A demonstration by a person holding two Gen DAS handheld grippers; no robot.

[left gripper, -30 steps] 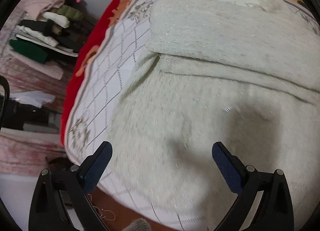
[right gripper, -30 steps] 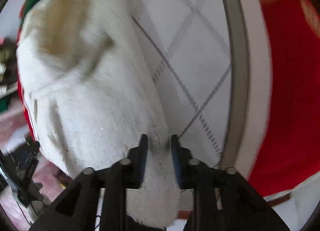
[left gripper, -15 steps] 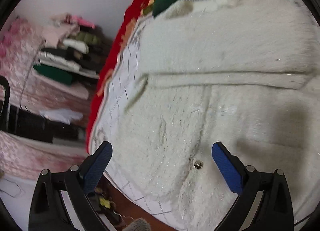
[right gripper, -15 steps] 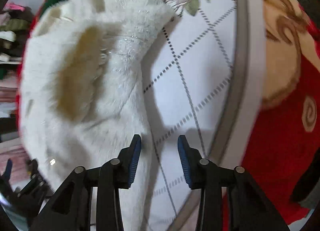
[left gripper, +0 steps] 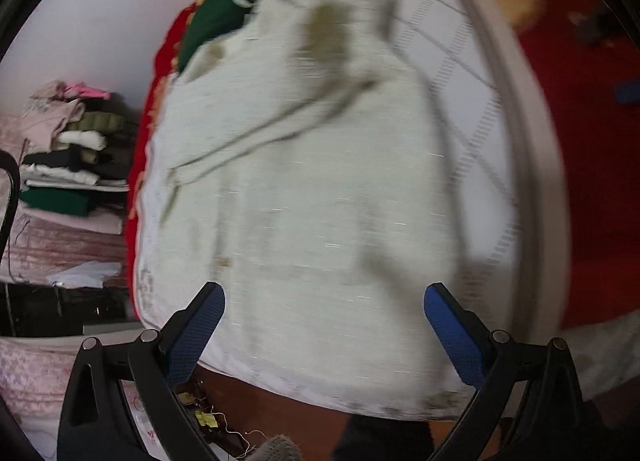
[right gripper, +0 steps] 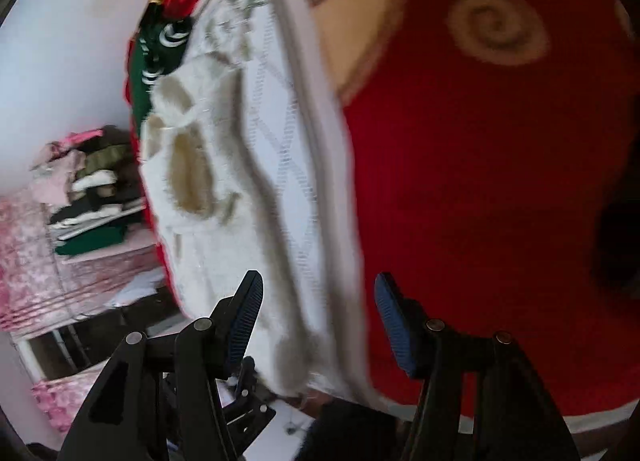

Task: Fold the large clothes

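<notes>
Left hand-held gripper [left gripper: 322, 313]: jaws spread wide, nothing between the blue pads [left gripper: 192, 331]; it hangs above the near part of the white fluffy garment [left gripper: 304, 189], apart from it.
Right hand-held gripper [right gripper: 316, 319]: jaws parted, empty; it sits over the near right edge of the white fluffy garment [right gripper: 192, 197], where the fabric meets the white quilted cover [right gripper: 296, 165].
White fluffy garment: lies spread on the white quilted cover [left gripper: 472, 149] on the bed; a flap is folded across its upper half, and yellowish patches show near its far end. The left view is motion-blurred, so fine detail cannot be told.
Green striped garment [left gripper: 224, 17]: beyond the far end of the white fluffy garment, touching it.
Red blanket [right gripper: 500, 189]: right of the white fluffy garment, under the quilted cover's border, with tan swirl pattern.
Pile of folded clothes [left gripper: 68, 149]: well left of the white fluffy garment, off the bed, stacked against the wall.
</notes>
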